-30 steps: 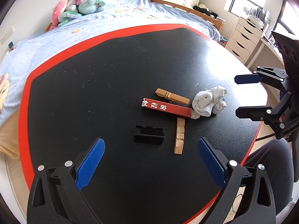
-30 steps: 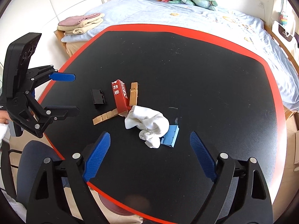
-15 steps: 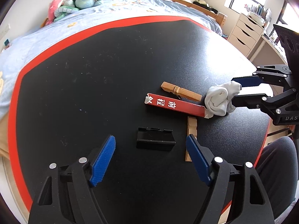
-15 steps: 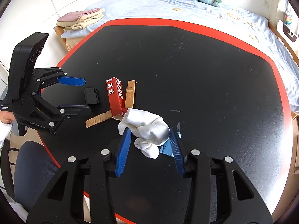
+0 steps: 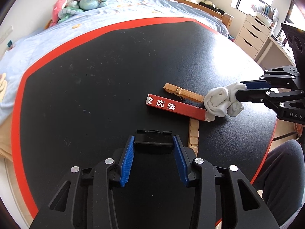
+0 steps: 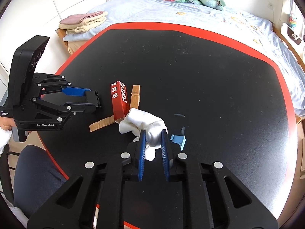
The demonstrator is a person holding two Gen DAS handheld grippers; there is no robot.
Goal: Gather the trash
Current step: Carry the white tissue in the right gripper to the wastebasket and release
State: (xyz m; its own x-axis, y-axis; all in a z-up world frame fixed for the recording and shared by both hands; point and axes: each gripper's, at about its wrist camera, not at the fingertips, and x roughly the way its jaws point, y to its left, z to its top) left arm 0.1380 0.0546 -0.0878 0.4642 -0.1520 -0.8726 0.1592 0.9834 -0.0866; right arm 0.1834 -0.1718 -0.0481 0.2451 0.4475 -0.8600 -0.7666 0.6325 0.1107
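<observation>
On the black table [image 5: 95, 87] we judge the collecting barely begun: every piece of trash is still on the surface and no bin shows. Our right gripper [image 6: 154, 143] is clamped on the crumpled white tissue [image 6: 144, 123], our left gripper [image 5: 153, 143] pinches the small black plastic piece [image 5: 153, 140]; neither looks lifted yet. Still loose are the red box [image 5: 176, 106], touching the tissue, the wooden clothespin [image 5: 183, 93], the broken wood strip [image 5: 193, 133] and the blue scrap [image 6: 179, 140].
</observation>
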